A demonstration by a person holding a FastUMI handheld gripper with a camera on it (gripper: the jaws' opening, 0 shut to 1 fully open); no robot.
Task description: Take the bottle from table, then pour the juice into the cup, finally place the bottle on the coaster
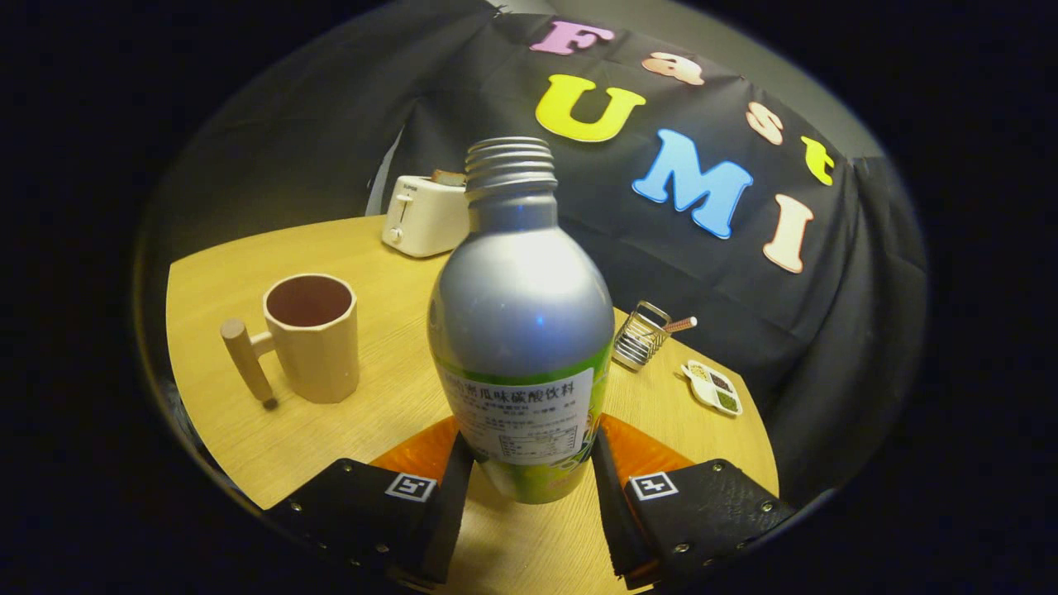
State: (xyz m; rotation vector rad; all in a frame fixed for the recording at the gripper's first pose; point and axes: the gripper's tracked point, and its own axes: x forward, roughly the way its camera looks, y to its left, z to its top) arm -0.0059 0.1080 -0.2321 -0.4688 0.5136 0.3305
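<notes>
The silver metal bottle w/ green label (522, 330) stands upright between the fingers (529, 479), which are closed against both its sides. An orange round coaster (640, 450) lies under/behind it on the wooden table (388, 413). Left of the bottle: a beige faceted cup w/ wooden handle (310, 337).

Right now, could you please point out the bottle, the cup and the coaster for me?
bottle (519, 306): gripper view, silver shoulder, between the fingers.
cup (318, 351): gripper view, front wall of the body.
coaster (640, 450): gripper view, orange edge behind the bottle.
</notes>
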